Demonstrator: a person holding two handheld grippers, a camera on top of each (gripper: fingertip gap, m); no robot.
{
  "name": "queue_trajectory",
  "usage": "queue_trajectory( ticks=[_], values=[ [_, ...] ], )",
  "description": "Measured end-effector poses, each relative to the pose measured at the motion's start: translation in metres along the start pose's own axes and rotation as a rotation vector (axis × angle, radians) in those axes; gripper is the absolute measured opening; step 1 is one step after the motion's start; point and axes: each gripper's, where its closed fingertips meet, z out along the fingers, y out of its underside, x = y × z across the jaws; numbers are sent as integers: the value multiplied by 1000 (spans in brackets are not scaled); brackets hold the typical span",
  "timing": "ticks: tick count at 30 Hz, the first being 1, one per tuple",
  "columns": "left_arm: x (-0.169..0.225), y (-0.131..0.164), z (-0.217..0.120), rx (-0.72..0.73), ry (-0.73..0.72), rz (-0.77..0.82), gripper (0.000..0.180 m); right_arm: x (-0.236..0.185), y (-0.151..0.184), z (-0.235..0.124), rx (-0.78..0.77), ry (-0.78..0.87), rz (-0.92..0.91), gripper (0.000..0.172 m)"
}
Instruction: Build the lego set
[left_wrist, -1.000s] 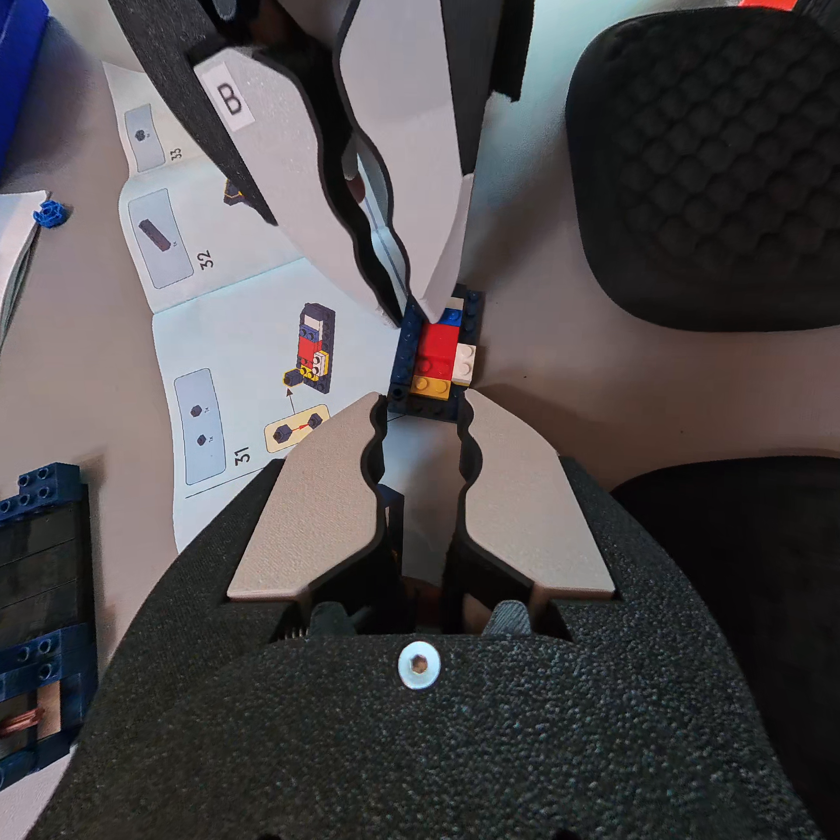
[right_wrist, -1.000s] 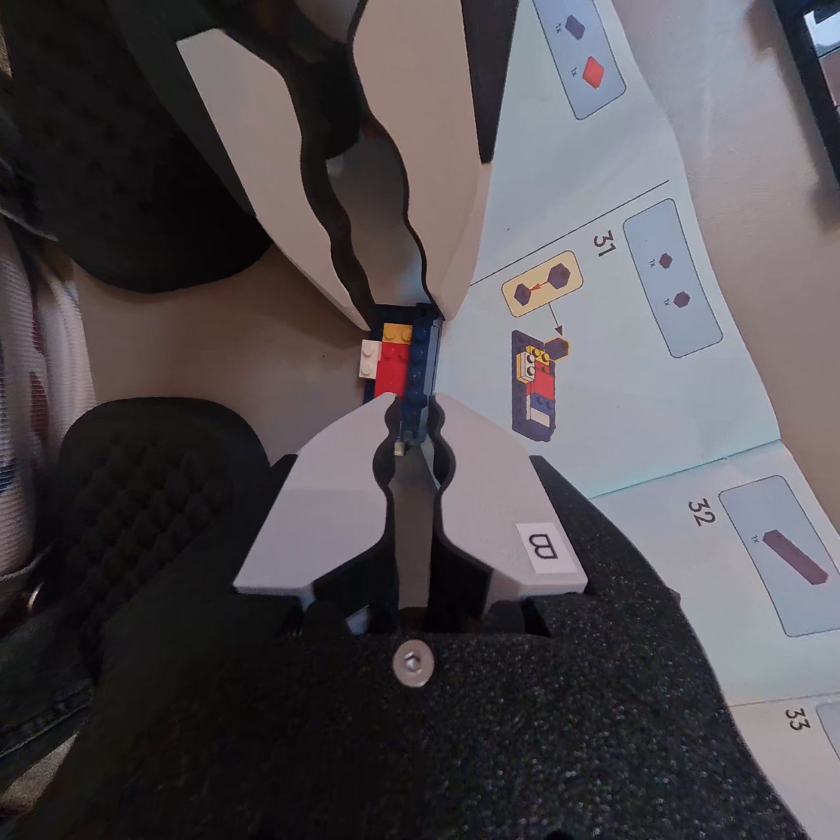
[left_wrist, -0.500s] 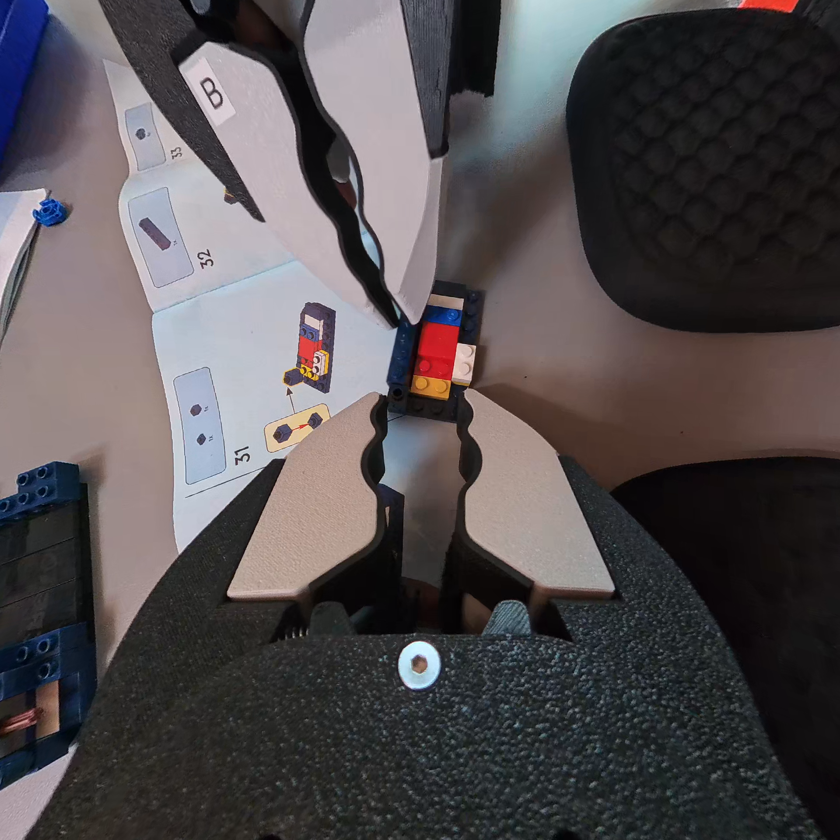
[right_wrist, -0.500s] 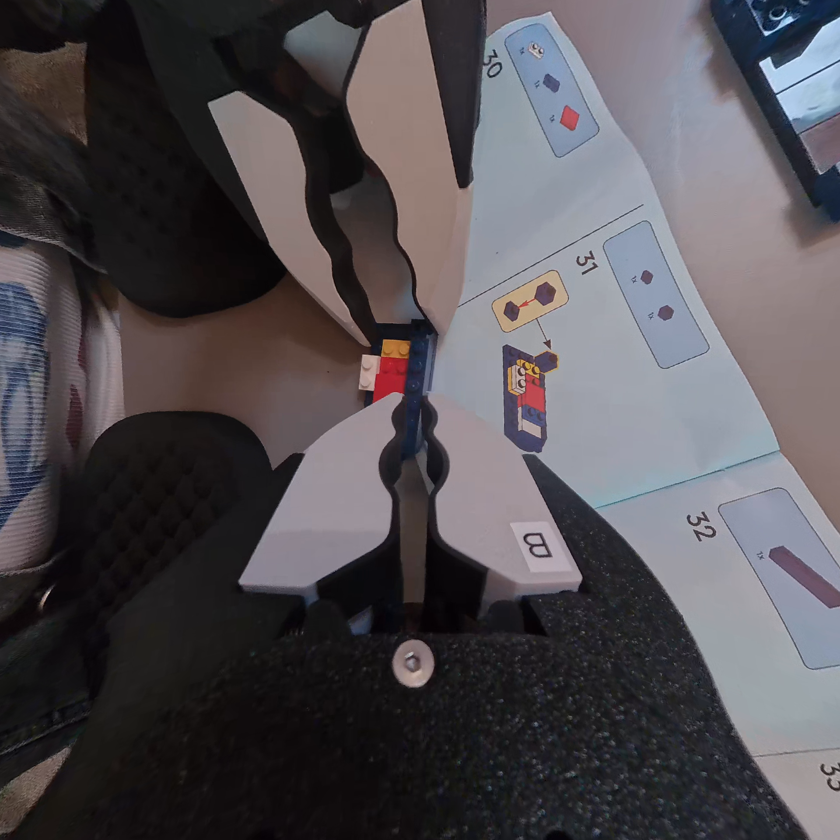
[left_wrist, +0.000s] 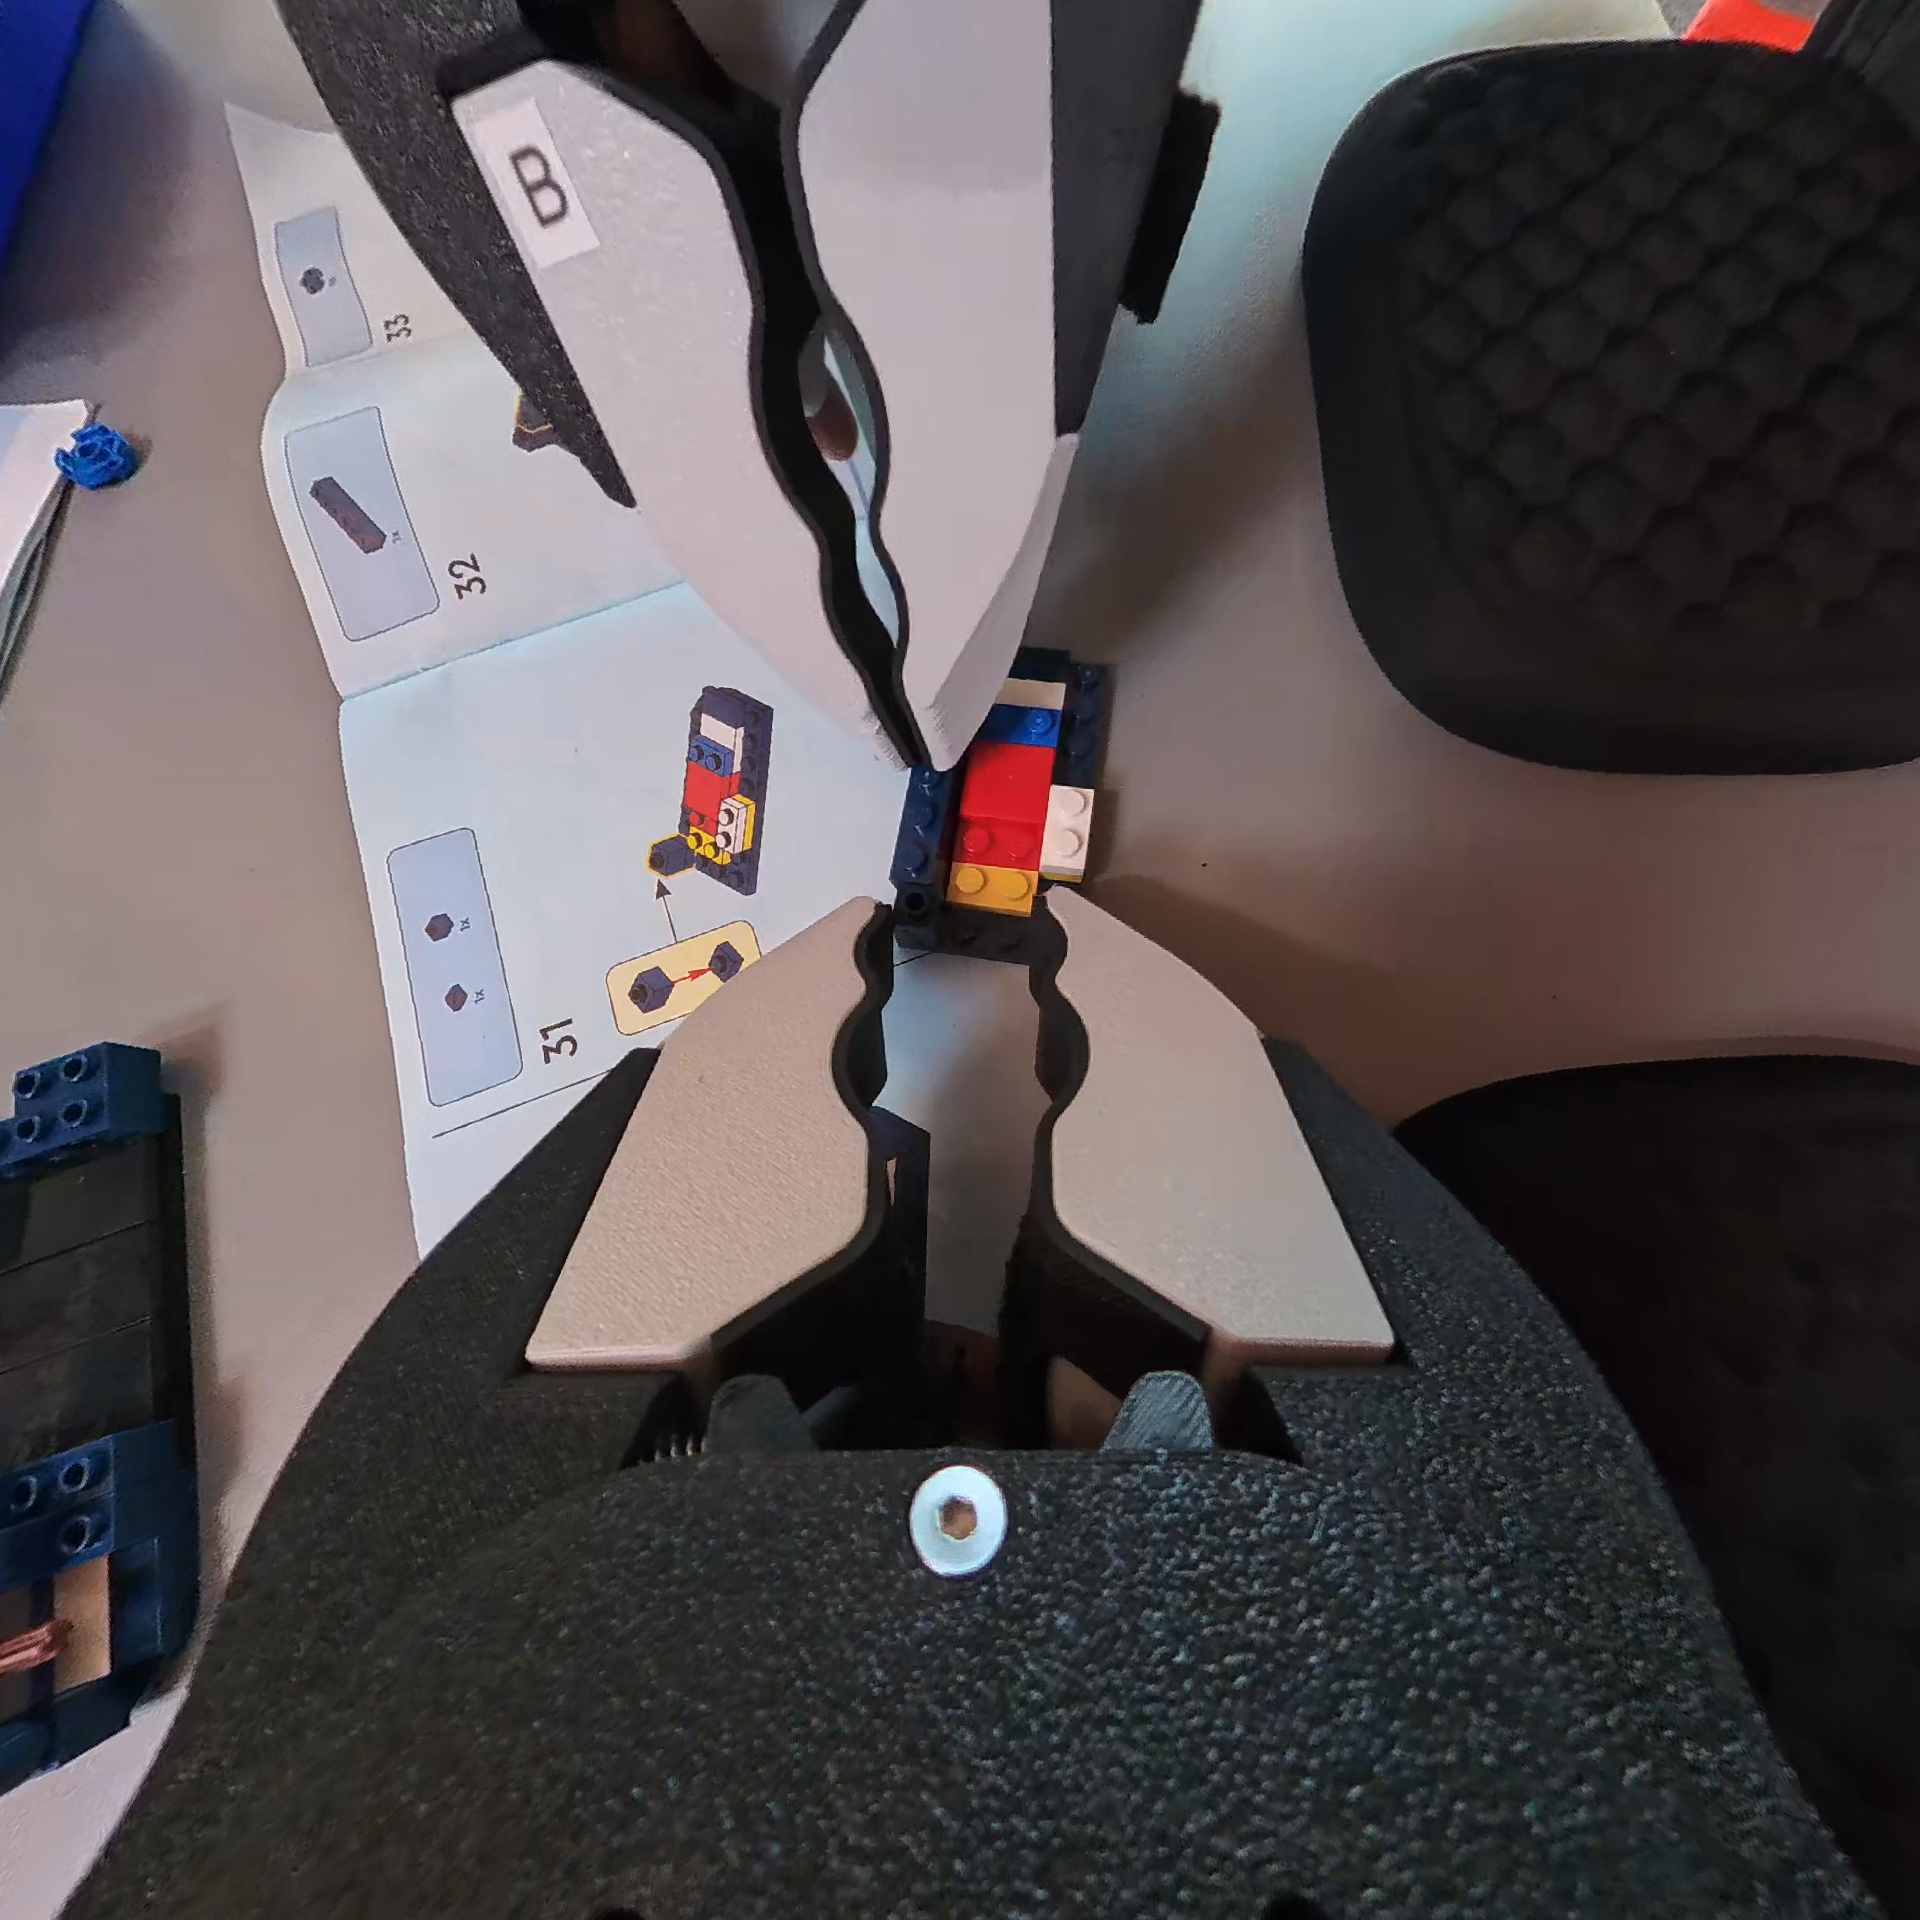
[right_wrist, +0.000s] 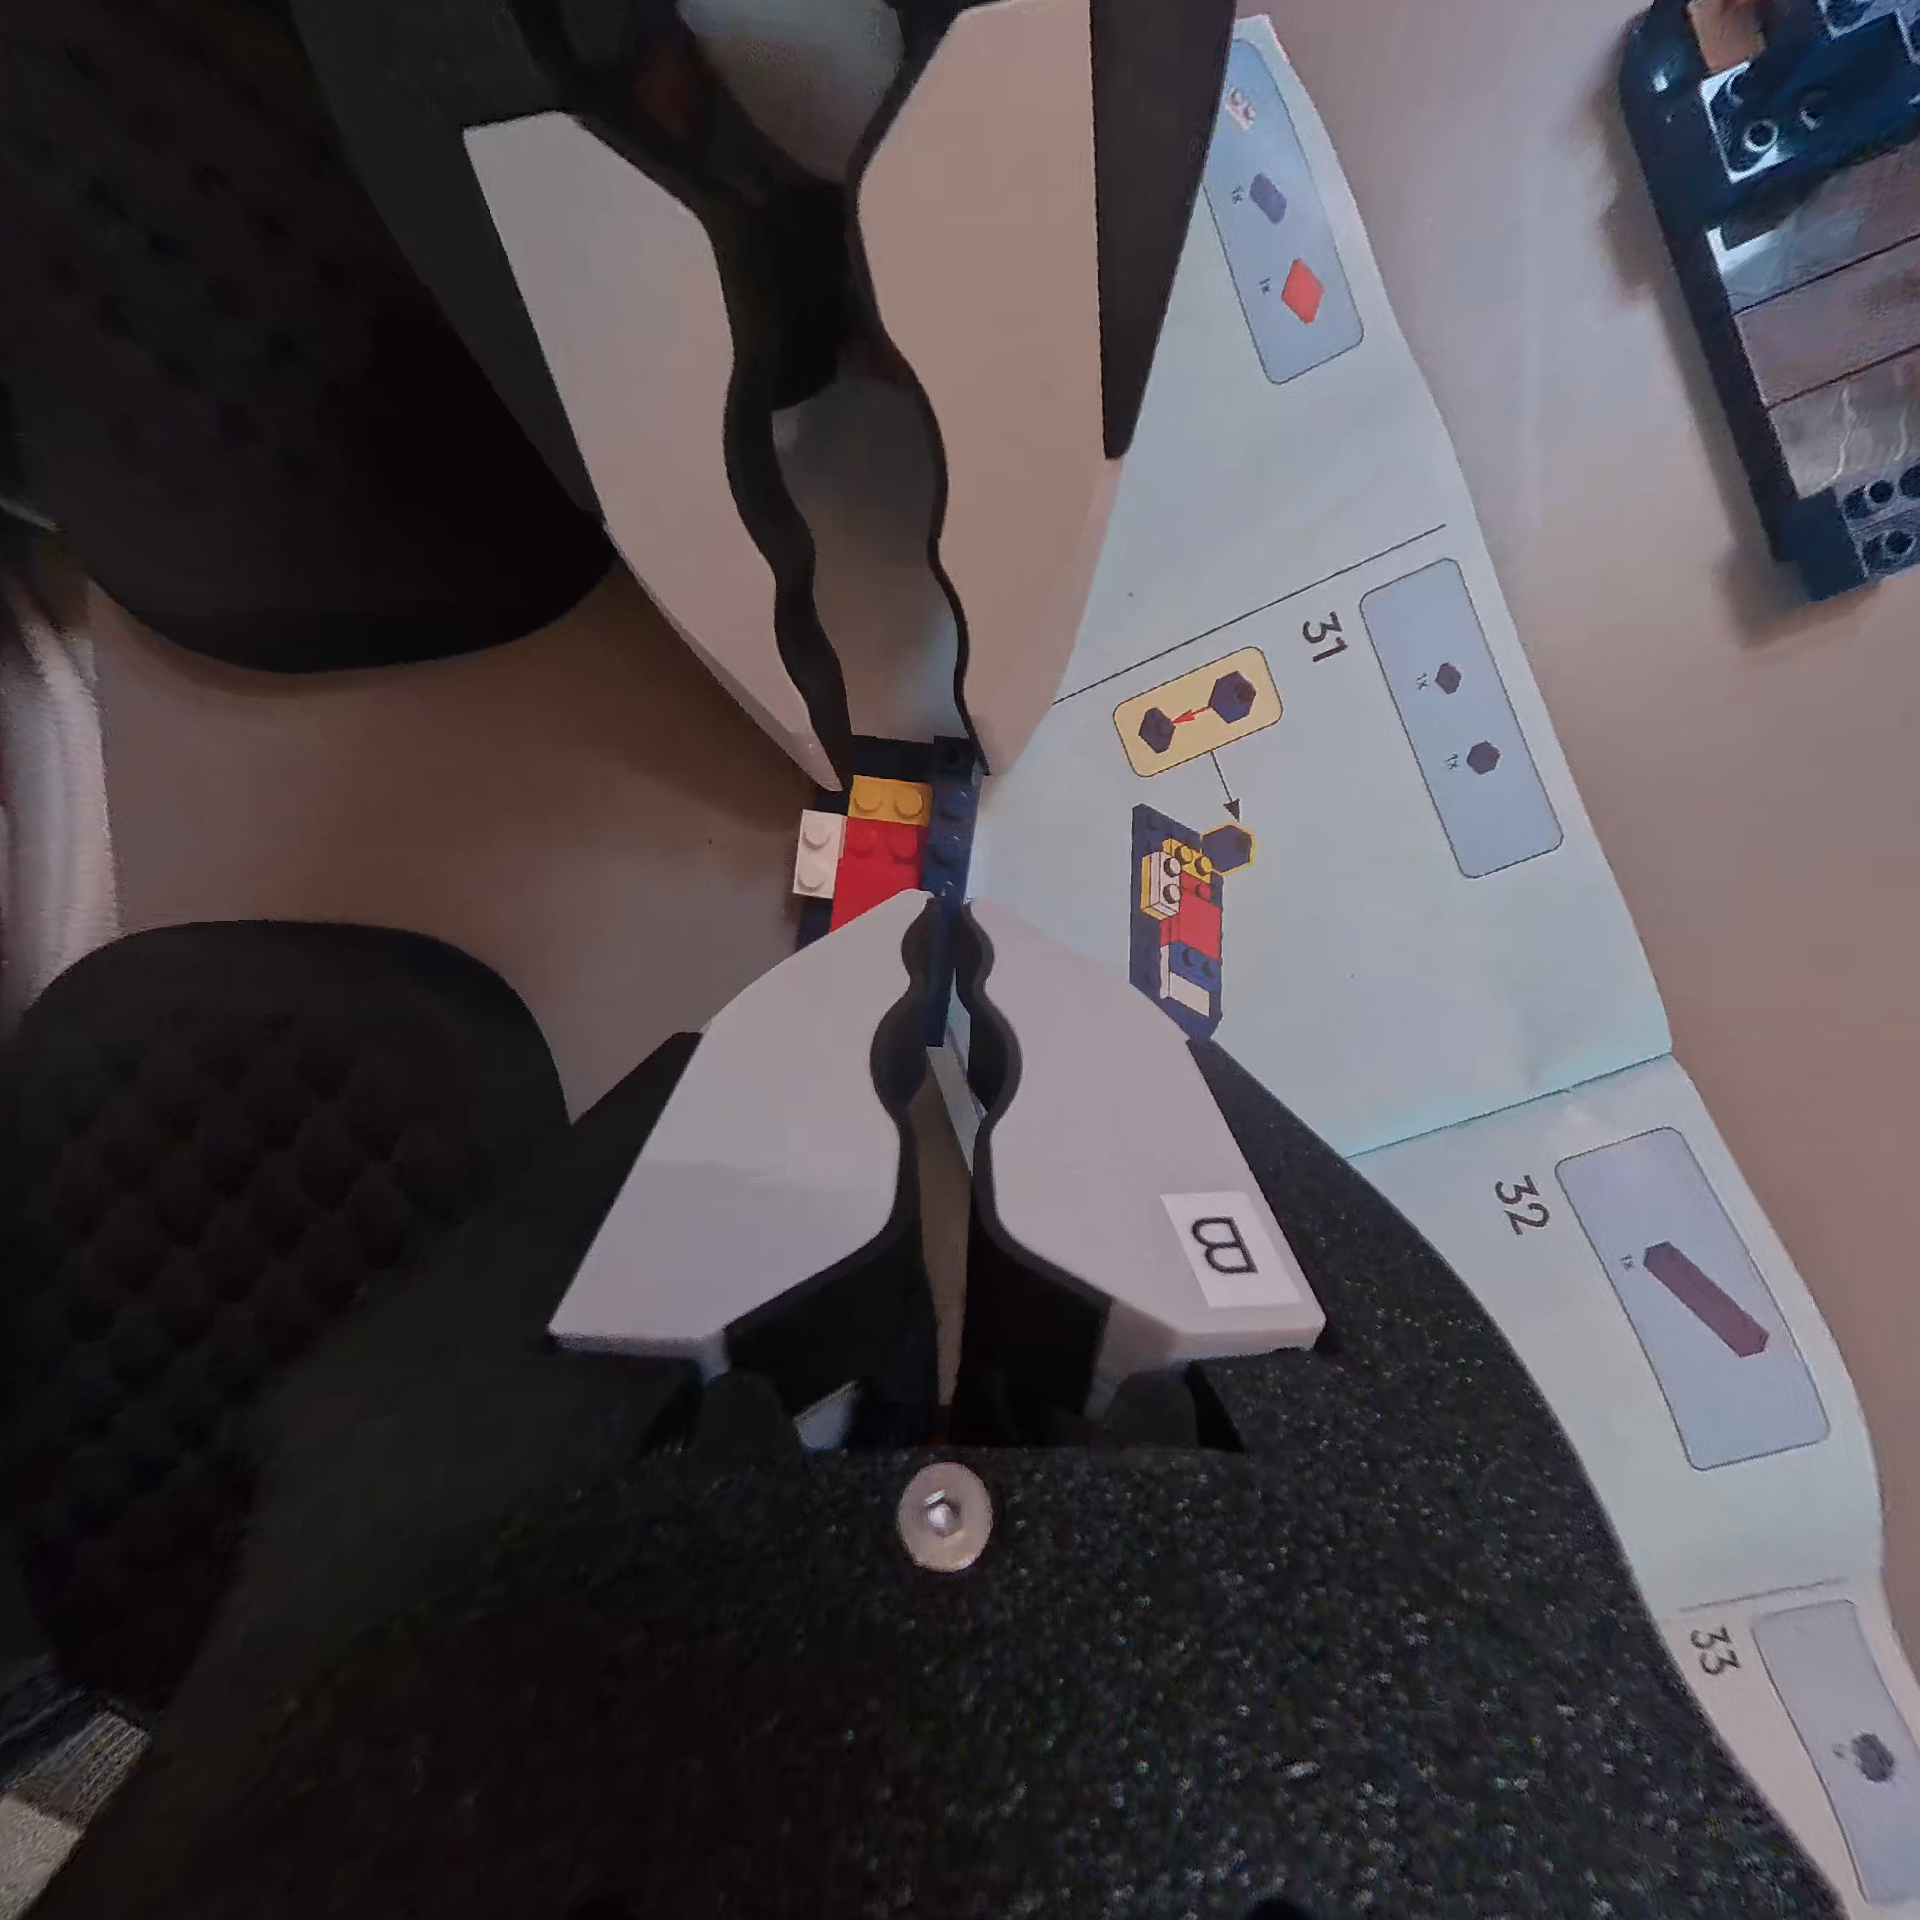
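Observation:
A small brick assembly (left_wrist: 1013, 821) with red, yellow, white and blue bricks on a dark base lies on the table at the edge of an instruction sheet. My left gripper (left_wrist: 966, 920) is shut on the near end of its dark base, one fingertip on each side. The right wrist view shows this too, with the left gripper (right_wrist: 909, 769) clamping the assembly (right_wrist: 878, 852). My right gripper (right_wrist: 943, 909) is shut. Its tips (left_wrist: 920, 743) rest on the far end of the dark blue strip brick (left_wrist: 923, 831) along the assembly's side.
The instruction sheet (left_wrist: 540, 790) lies left of the assembly. Black padded cushions (left_wrist: 1621, 395) are at right, one (left_wrist: 1662, 1351) close by my left gripper. A dark blue and black build (left_wrist: 83, 1299) sits at the left edge. A small blue piece (left_wrist: 96, 457) lies far left. Less than 4 cm separates the two grippers' tips. My right gripper's tips are some 20 cm from the small blue piece (left_wrist: 96, 457).
My right jaws have closed from a small gap to shut, with the tips settling on the dark blue strip. My left fingers have closed slightly onto the base. The assembly has not moved.

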Motion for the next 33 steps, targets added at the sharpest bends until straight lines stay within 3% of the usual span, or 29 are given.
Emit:
queue_trajectory(
  ticks=[14, 19, 22, 25, 27, 30, 33],
  values=[
    [1, 0, 0, 1, 2, 7, 25, -1, 1, 1, -138, 88, -57, 0],
    [1, 0, 0, 3, -3, 10, 25, 0, -1, -2, -8, 39, -59, 1],
    [1, 0, 0, 4, -6, 14, 25, -2, -8, -18, 181, 17, 41, 33],
    [1, 0, 0, 5, -8, 15, 25, -16, 3, -12, 214, 16, 59, 61],
    [1, 0, 0, 5, -10, 16, 25, -21, 10, 0, 205, 68, 28, 60],
    [1, 0, 0, 6, -10, 16, 25, -14, 11, 8, 214, 210, -44, 40],
    [1, -1, 0, 6, -9, 14, 26, -13, 10, 8, 232, 217, -48, 33]
  ],
)
